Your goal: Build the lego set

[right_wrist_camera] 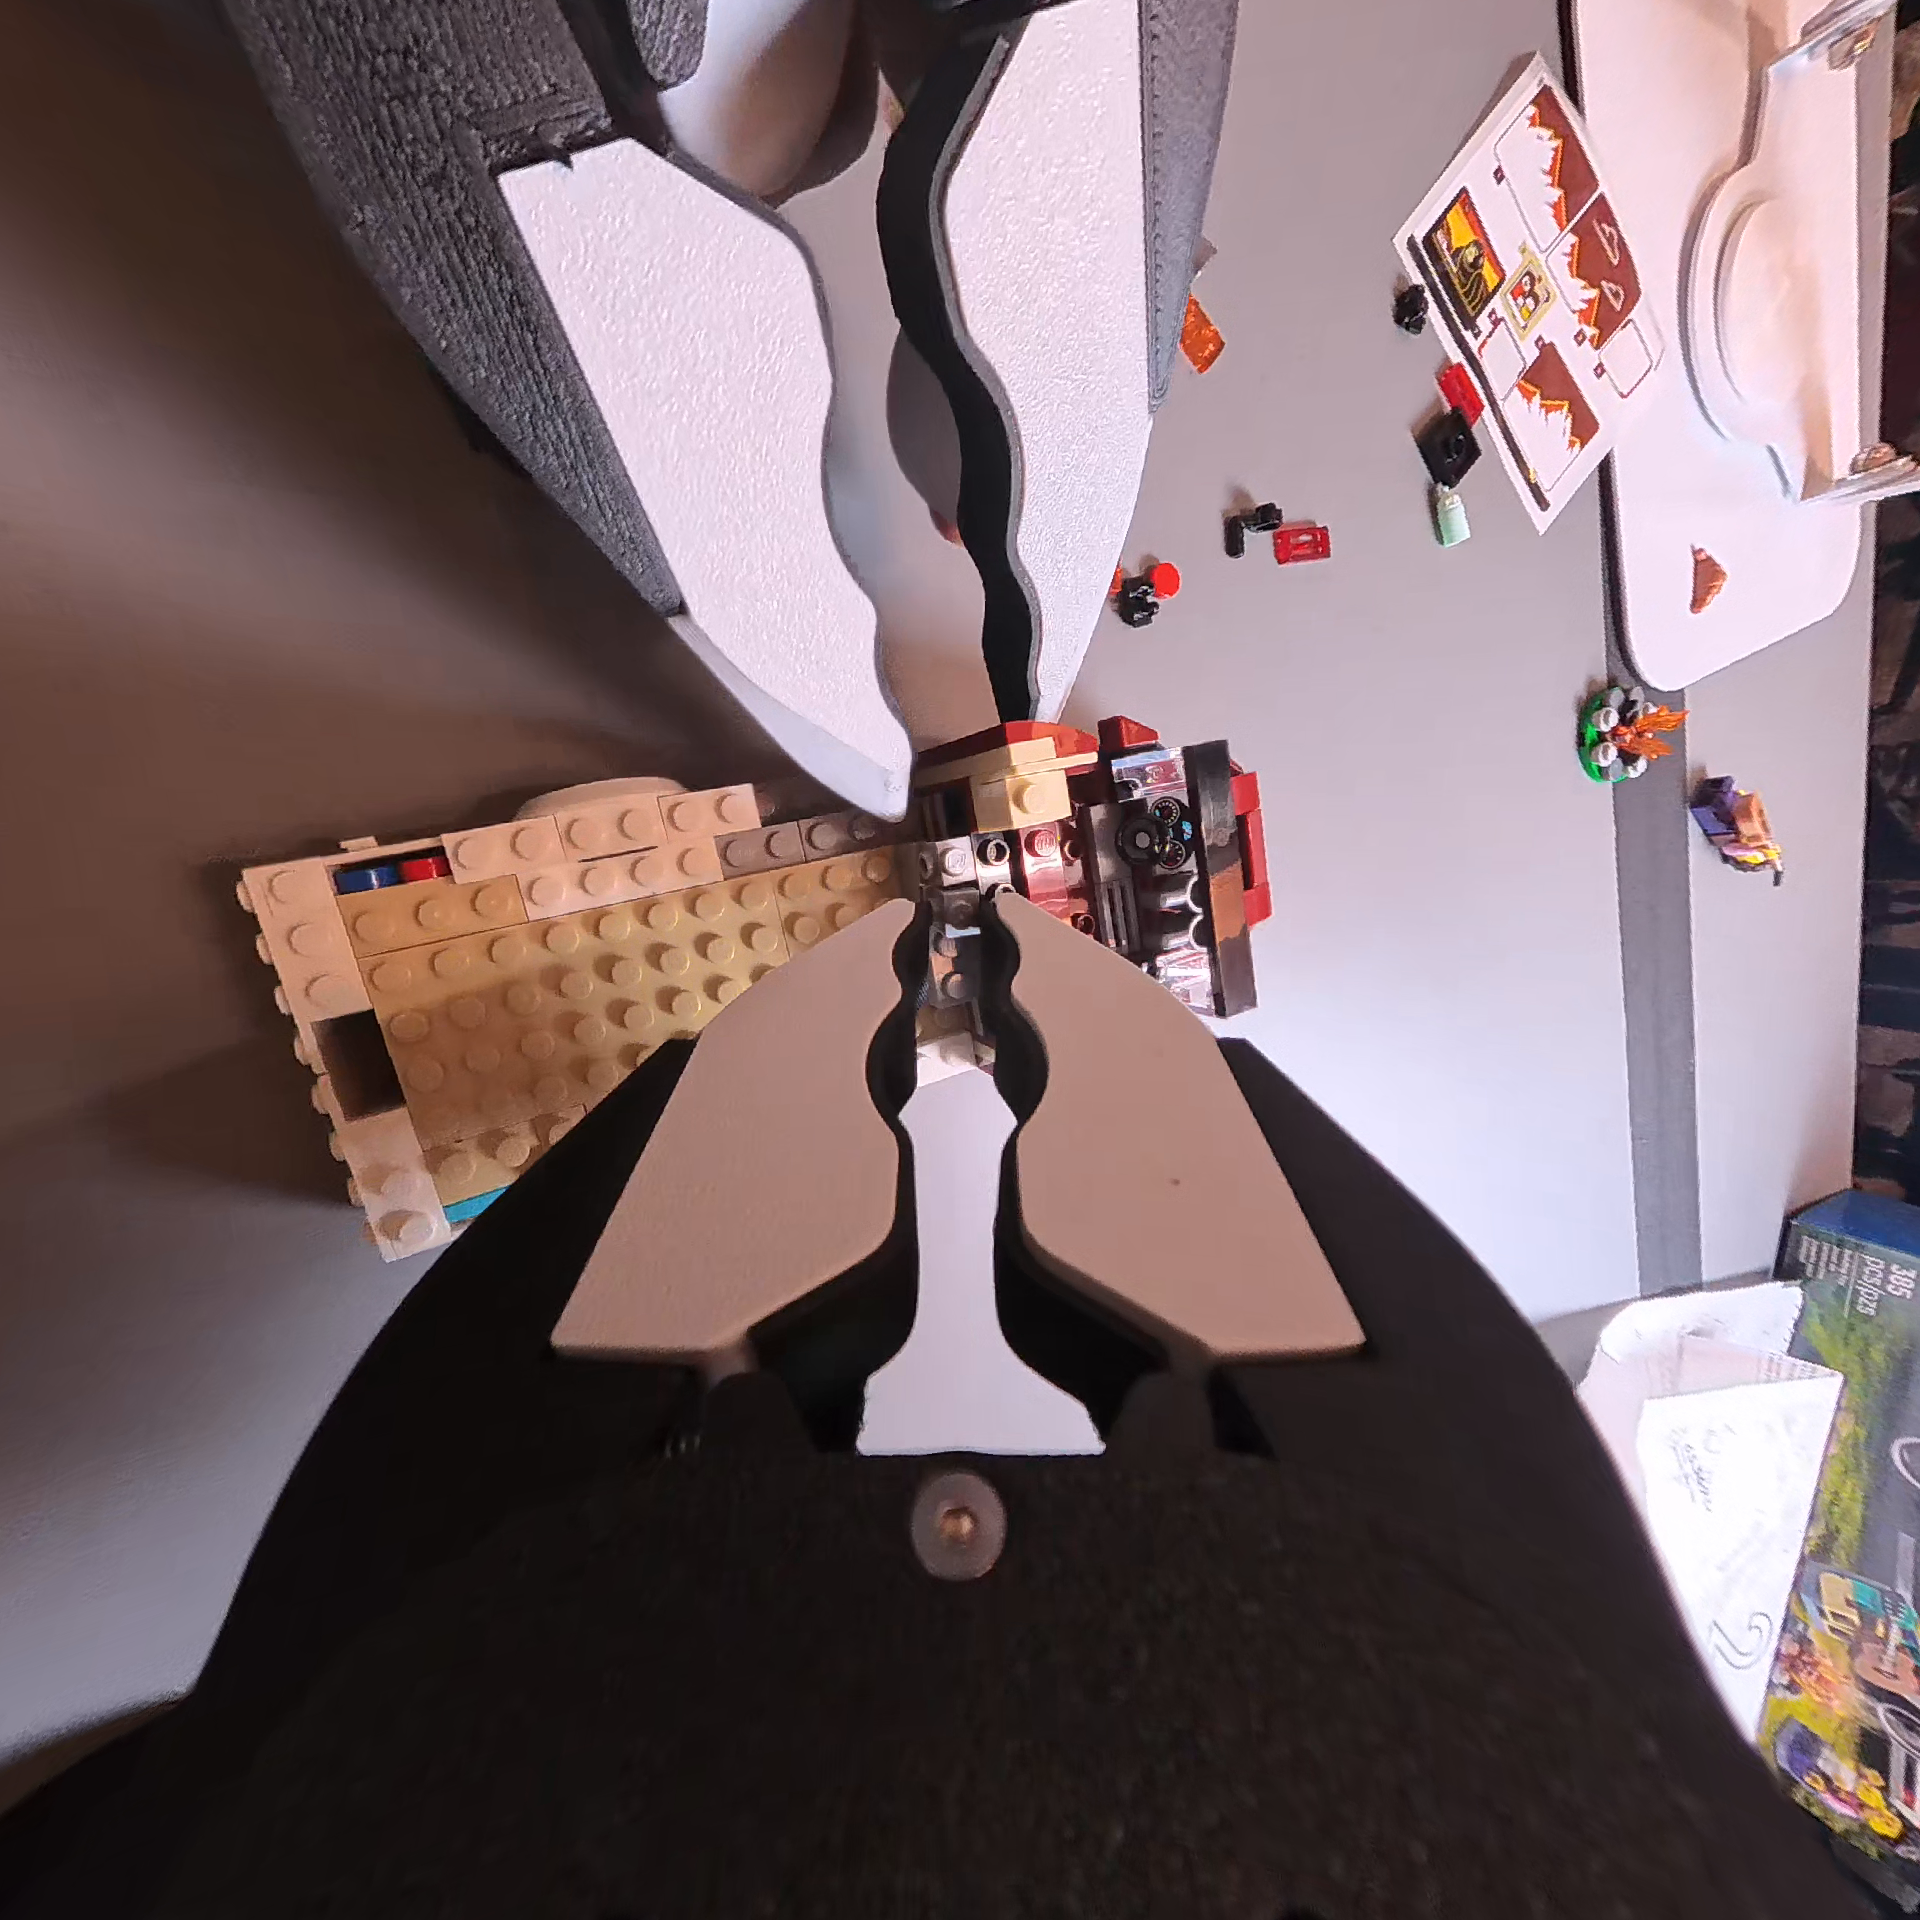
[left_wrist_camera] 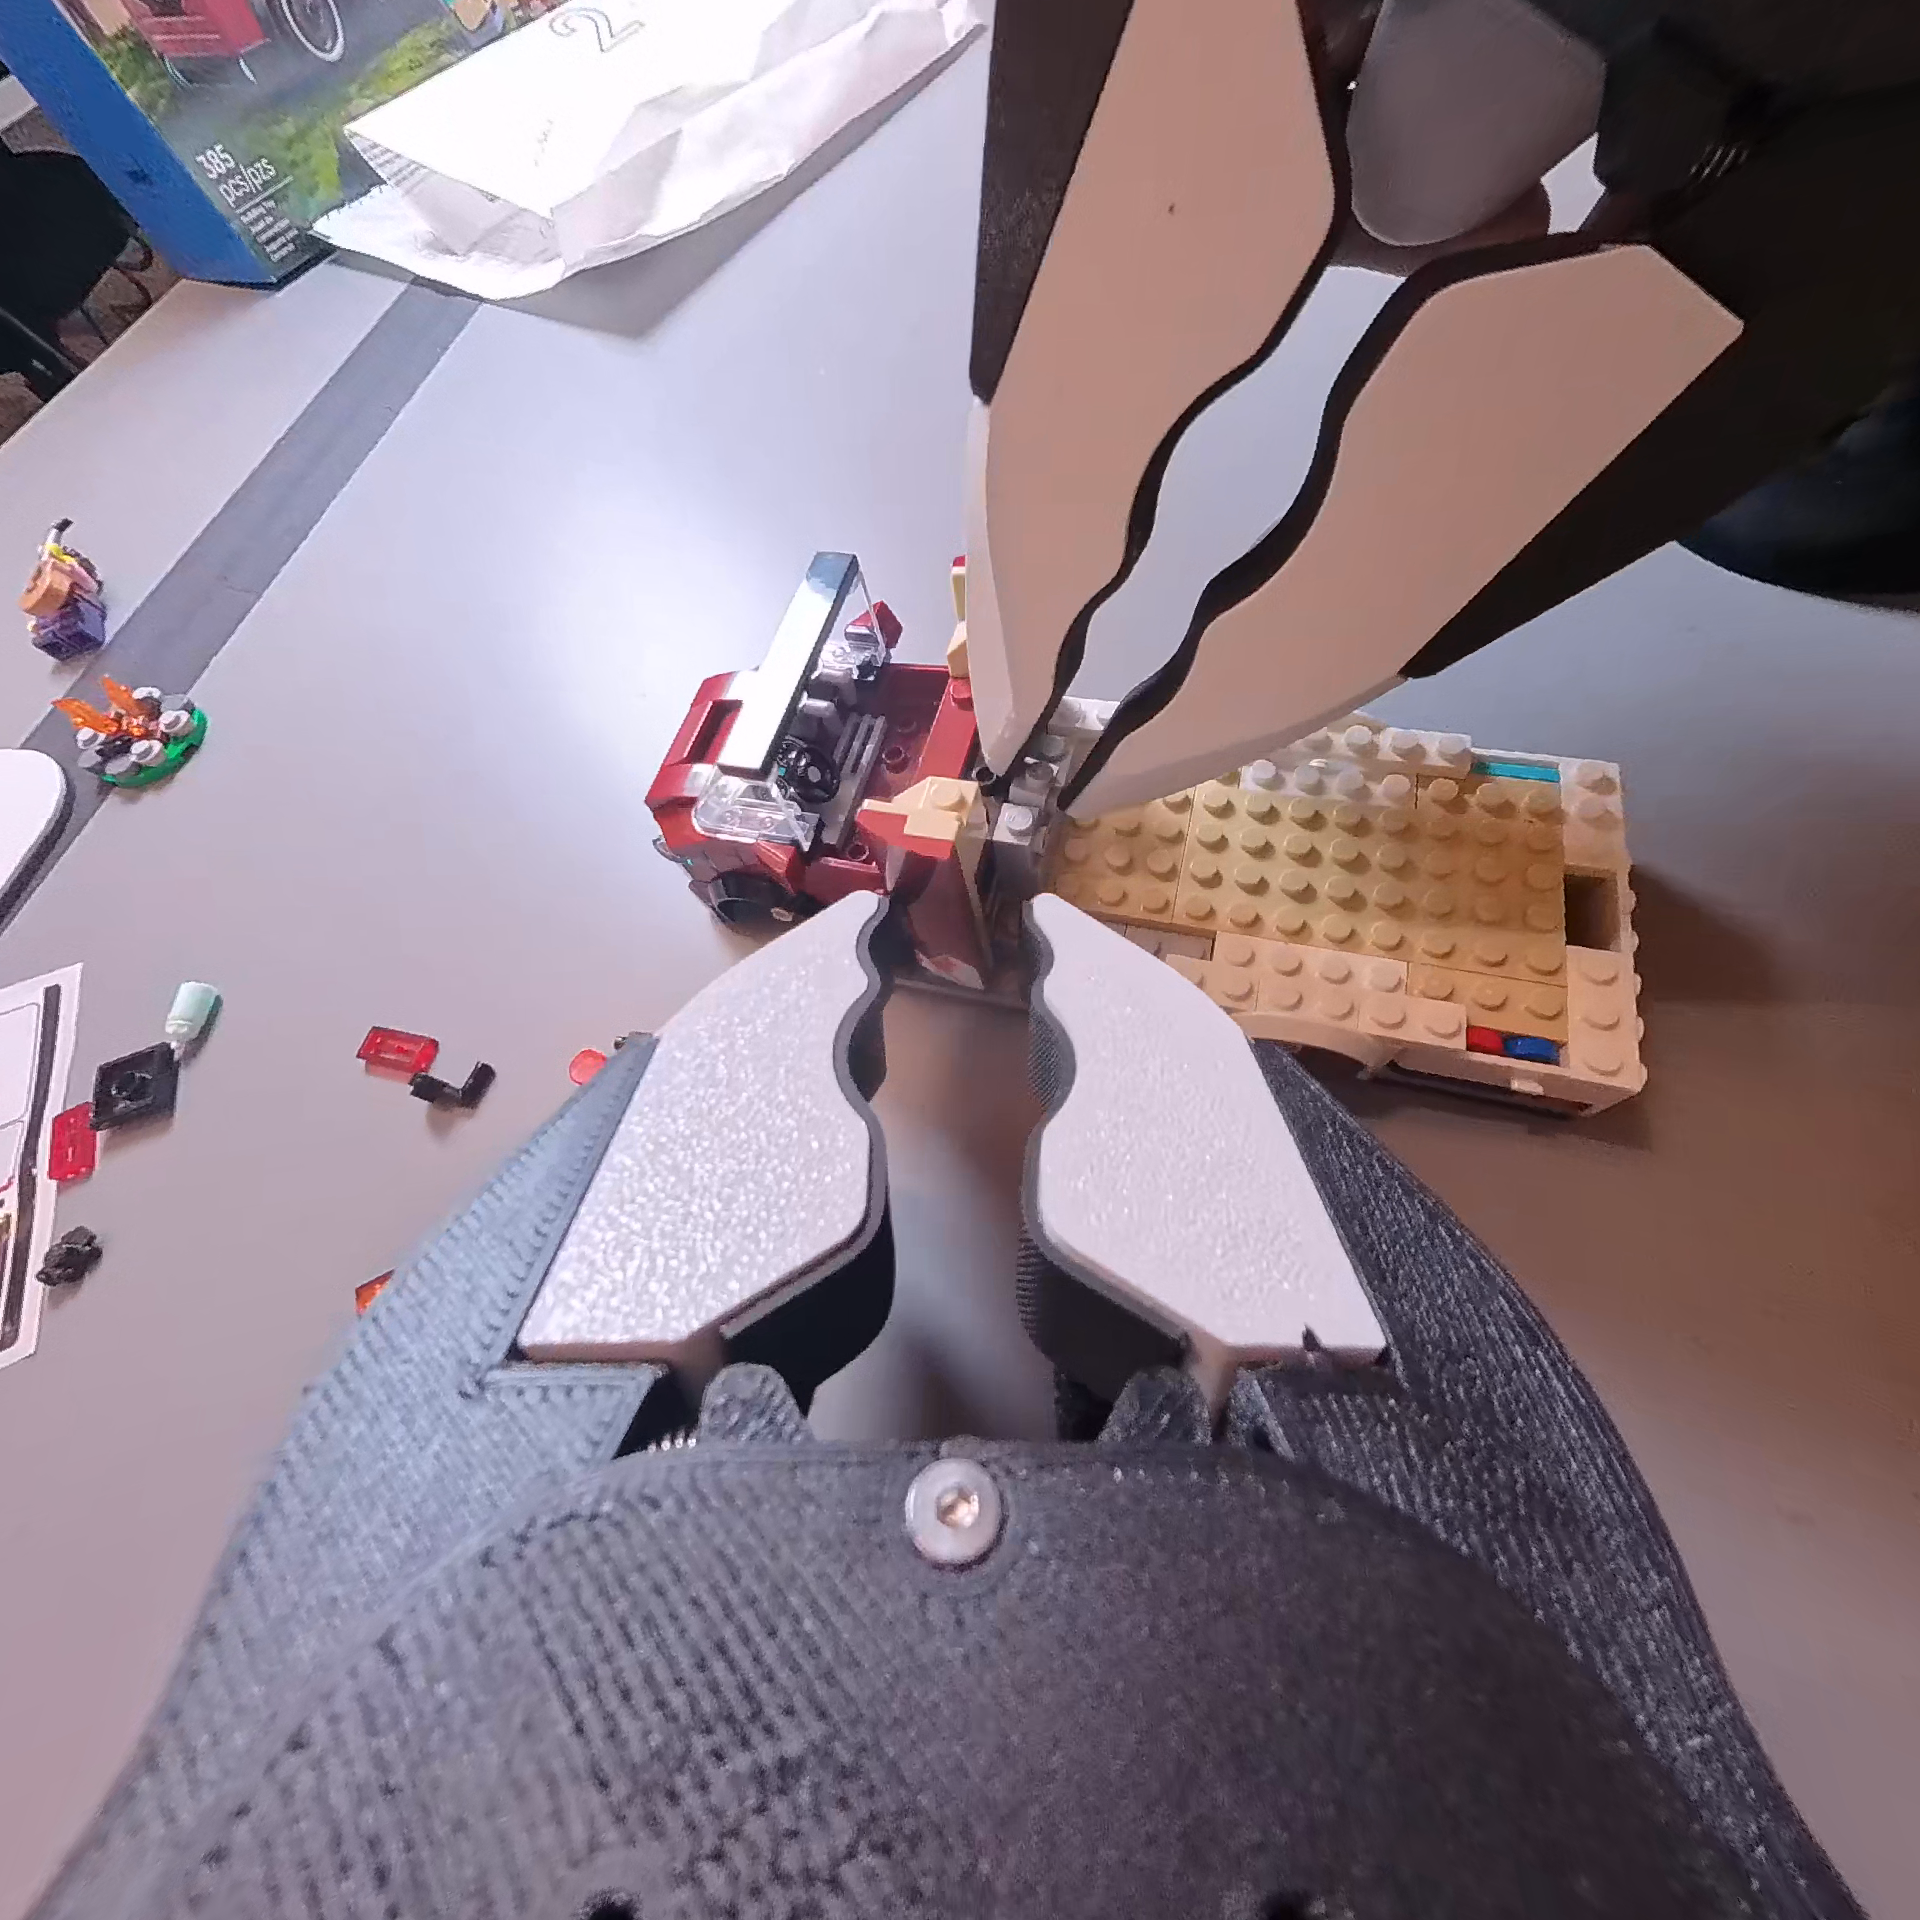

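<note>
- My right gripper's fingers [right_wrist_camera: 961,914] come down from above, nearly together, pinching a small grey piece [right_wrist_camera: 954,920] at the joint between cab and trailer; in the left wrist view the same gripper [left_wrist_camera: 1023,774] descends from the top of frame
- My left gripper [left_wrist_camera: 956,914] has its fingers clamped on the side of the model at that same joint, on the dark red wall; in the right wrist view it [right_wrist_camera: 951,769] reaches in from above
- The lego truck [left_wrist_camera: 821,790] stands on the grey table [left_wrist_camera: 520,623]; its dark red cab joins a tan studded trailer bed [left_wrist_camera: 1351,873]
- Left of it lie loose pieces [left_wrist_camera: 400,1047], a campfire build [left_wrist_camera: 135,732] and a minifigure [left_wrist_camera: 62,613]; a sticker sheet [right_wrist_camera: 1527,291] sits beyond them
- Farther off, the set's box [left_wrist_camera: 197,135] and a white paper bag [left_wrist_camera: 644,135]
</note>
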### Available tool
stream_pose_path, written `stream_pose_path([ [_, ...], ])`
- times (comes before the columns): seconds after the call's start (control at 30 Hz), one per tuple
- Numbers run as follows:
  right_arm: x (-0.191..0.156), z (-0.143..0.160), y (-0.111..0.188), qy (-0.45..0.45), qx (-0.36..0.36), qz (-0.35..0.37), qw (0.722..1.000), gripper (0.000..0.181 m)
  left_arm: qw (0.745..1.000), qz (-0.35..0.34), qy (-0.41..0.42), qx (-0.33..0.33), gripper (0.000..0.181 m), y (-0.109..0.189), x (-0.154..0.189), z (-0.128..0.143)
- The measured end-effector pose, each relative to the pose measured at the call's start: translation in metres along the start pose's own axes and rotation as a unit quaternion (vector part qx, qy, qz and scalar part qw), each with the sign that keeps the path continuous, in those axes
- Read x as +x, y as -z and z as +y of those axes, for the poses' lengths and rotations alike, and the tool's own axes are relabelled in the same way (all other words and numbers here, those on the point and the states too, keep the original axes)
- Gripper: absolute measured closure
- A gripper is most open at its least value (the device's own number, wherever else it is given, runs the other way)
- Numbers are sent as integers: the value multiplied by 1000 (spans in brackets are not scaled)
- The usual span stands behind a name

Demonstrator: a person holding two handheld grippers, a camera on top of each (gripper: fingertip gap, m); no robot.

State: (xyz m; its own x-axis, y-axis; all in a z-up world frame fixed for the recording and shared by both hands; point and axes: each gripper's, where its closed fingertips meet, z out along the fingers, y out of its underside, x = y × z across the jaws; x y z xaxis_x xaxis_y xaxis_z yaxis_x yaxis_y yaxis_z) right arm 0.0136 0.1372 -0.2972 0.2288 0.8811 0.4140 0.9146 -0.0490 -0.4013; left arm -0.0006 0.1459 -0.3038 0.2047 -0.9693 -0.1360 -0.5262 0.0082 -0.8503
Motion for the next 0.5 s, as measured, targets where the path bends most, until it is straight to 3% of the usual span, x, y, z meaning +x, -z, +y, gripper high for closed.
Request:
stream_pose_path([
  [0.5,1,0,0,28,27,41,998,170,1000,3,16,7,160,1,0,0],
])
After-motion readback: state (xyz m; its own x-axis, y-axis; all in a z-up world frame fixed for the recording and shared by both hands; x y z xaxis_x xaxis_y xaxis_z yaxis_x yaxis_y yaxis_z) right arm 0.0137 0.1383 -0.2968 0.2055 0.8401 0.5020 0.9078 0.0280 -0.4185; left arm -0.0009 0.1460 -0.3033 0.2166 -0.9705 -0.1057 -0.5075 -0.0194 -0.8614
